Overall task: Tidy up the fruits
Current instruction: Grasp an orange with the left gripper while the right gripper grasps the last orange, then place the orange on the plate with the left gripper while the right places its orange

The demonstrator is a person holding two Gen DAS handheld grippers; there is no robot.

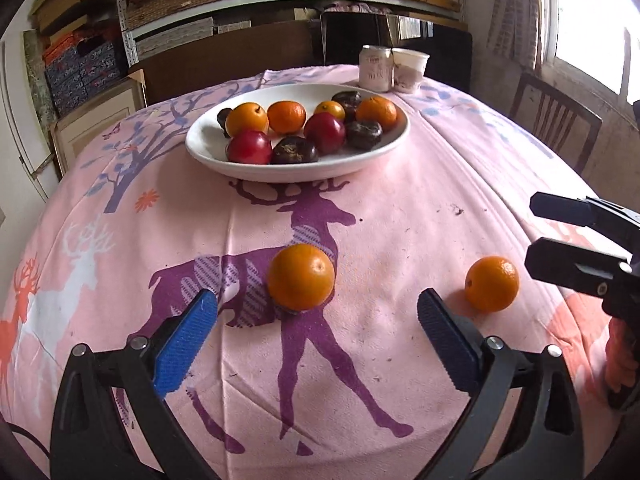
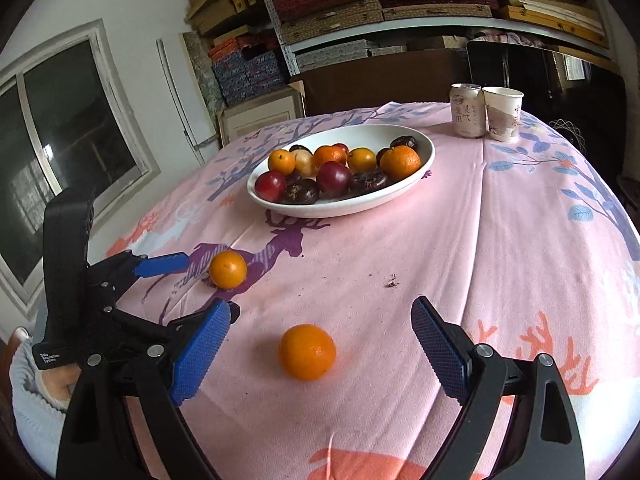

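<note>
We hold both grippers spread wide and empty: one orange (image 1: 300,277) lies just ahead of our left gripper (image 1: 318,320), another orange (image 2: 307,351) between our right gripper's (image 2: 320,334) fingers, the white fruit bowl (image 1: 208,148) beyond.

Light: soft daylight, window (image 1: 592,20) blown out beyond right of jaws | Shadows: faint on tabletop (image 2: 440,240) | Focus: sharp centre | Distortion: strong fisheye bending, dark corner vignette
</note>
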